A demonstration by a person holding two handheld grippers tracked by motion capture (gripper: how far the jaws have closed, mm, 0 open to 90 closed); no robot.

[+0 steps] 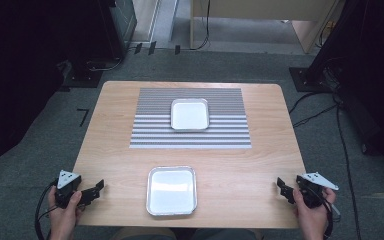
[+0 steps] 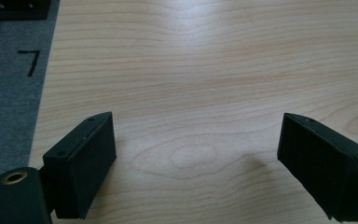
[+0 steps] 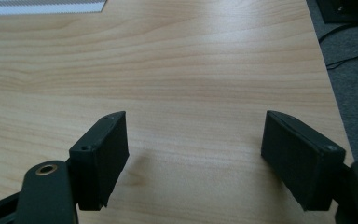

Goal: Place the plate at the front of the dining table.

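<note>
Two shallow white trays lie on the wooden table: one tray near the front edge, the other tray farther back on a grey striped mat. My left gripper hovers at the table's front left corner, held by a hand. Its jaws stand wide apart over bare wood, with nothing between them. My right gripper is at the front right corner, also open and empty.
Grey carpet surrounds the table. Black cables run across the floor at the right. Dark equipment stands at the back left and right. A black tape mark sits on the carpet left of the table.
</note>
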